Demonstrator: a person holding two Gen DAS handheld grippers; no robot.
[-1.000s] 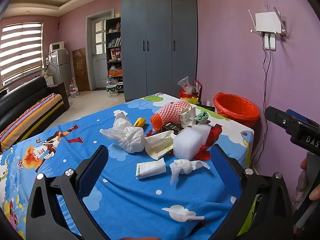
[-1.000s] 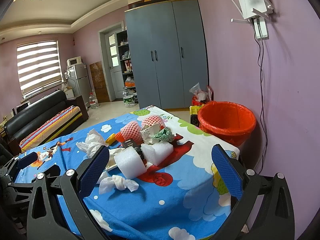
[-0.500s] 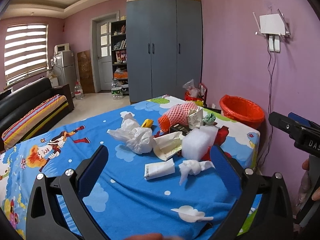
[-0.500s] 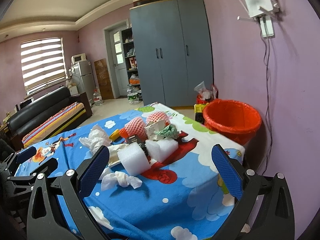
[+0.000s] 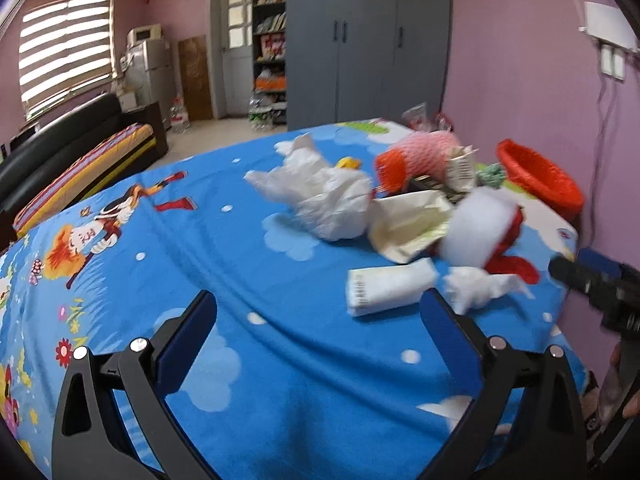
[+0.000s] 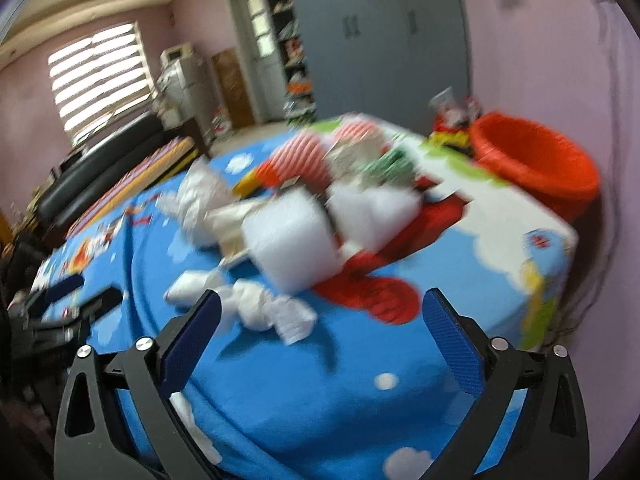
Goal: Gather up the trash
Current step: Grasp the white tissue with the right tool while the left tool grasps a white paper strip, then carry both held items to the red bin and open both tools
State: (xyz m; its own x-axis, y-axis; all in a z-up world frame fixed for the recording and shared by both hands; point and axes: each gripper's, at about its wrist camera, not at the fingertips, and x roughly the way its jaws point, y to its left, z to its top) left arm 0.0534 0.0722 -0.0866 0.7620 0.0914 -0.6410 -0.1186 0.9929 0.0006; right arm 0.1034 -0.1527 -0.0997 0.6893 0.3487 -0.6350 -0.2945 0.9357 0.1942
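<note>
A pile of trash lies on the blue cartoon tablecloth (image 5: 168,264): a crumpled white bag (image 5: 324,196), a rolled white packet (image 5: 388,286), a twisted tissue (image 5: 476,288), white foam blocks (image 6: 292,240), a red foam net (image 5: 420,156). An orange bin (image 5: 540,176) stands past the far right table edge, also in the right wrist view (image 6: 536,160). My left gripper (image 5: 320,328) is open and empty, short of the packet. My right gripper (image 6: 320,324) is open and empty just above the tissue (image 6: 260,308).
A grey wardrobe (image 5: 368,40) and pink wall stand behind the table. A black sofa (image 5: 76,140) is at far left. The right gripper's body (image 5: 600,288) shows at the right edge of the left wrist view.
Both grippers have moved forward and down toward the trash pile. The views are now blurred by motion. Both stay open.
</note>
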